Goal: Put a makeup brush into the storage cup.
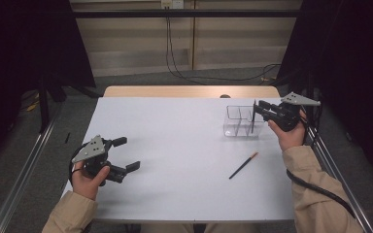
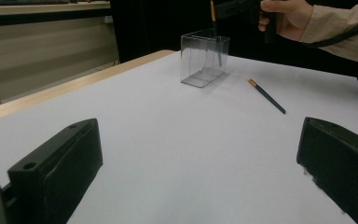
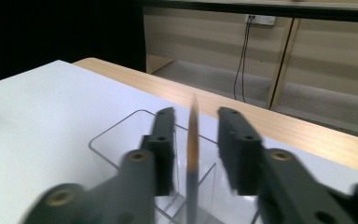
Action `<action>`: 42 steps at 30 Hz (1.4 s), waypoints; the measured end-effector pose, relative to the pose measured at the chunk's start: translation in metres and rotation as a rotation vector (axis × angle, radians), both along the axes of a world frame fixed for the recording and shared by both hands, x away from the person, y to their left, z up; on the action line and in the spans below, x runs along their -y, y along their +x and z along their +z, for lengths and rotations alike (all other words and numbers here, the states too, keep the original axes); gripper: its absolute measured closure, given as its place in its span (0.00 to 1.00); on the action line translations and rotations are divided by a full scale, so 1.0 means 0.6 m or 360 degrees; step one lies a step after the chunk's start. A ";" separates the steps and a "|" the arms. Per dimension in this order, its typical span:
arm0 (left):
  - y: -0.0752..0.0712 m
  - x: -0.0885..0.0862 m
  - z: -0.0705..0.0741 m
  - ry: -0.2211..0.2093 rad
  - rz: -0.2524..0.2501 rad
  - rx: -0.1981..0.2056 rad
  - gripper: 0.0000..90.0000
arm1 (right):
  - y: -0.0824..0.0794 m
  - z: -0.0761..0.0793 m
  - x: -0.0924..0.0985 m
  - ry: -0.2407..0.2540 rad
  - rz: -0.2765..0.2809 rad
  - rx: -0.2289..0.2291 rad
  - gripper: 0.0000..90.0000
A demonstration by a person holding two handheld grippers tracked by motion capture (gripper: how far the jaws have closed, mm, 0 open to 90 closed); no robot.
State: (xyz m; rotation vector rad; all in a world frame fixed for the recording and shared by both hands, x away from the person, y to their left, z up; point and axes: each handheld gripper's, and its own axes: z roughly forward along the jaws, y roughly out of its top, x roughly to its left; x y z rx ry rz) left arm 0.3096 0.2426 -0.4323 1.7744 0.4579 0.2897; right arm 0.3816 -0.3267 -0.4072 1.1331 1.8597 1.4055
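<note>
A clear compartmented container (image 1: 238,127) stands at the table's far right. My right gripper (image 1: 258,110) hovers over its right end, jaws pointing left. A thin dark pencil (image 3: 193,140) with an orange end stands upright between the jaws, blurred, with a gap on each side, so the gripper (image 3: 193,122) is open. Its lower part reaches down into the container (image 2: 205,58). A second dark pencil (image 1: 243,165) with an orange tip lies flat on the white table, in front of the container. My left gripper (image 1: 128,153) rests open at the front left, holding nothing.
The white table top (image 1: 175,145) has a wooden strip (image 1: 189,91) along its far edge. Metal rails (image 1: 24,170) run along both sides. Cables (image 1: 175,68) hang down the back wall. In the left gripper view the lying pencil (image 2: 266,96) is right of the container.
</note>
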 end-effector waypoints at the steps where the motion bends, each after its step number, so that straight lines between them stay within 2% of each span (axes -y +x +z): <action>1: 0.000 0.000 0.000 0.0001 0.0000 0.0001 0.00 | -0.001 0.000 -0.001 -0.0009 -0.0017 0.0000 0.60; 5: 0.001 0.000 -0.001 -0.0002 0.0007 0.0002 0.00 | -0.002 0.001 -0.003 0.0002 -0.0043 -0.0008 0.41; 6: 0.001 0.000 -0.001 0.0000 0.0007 0.0003 0.00 | -0.003 0.000 -0.003 0.0022 -0.0040 -0.0011 0.38; 8: 0.001 0.000 -0.001 0.0000 0.0006 0.0002 0.00 | -0.004 -0.001 -0.003 0.0005 -0.0046 -0.0012 0.33; 13: 0.001 0.000 -0.001 0.0004 0.0009 0.0004 0.00 | -0.009 -0.003 -0.004 0.0031 -0.0066 -0.0012 0.23; 25: -0.001 -0.002 -0.002 -0.0003 0.0010 0.0000 0.00 | -0.025 -0.005 -0.011 0.0067 -0.0047 -0.0020 0.11; 42: -0.004 -0.007 -0.003 -0.0008 0.0012 -0.0008 0.00 | -0.051 -0.011 -0.020 0.0065 0.0023 -0.0038 0.06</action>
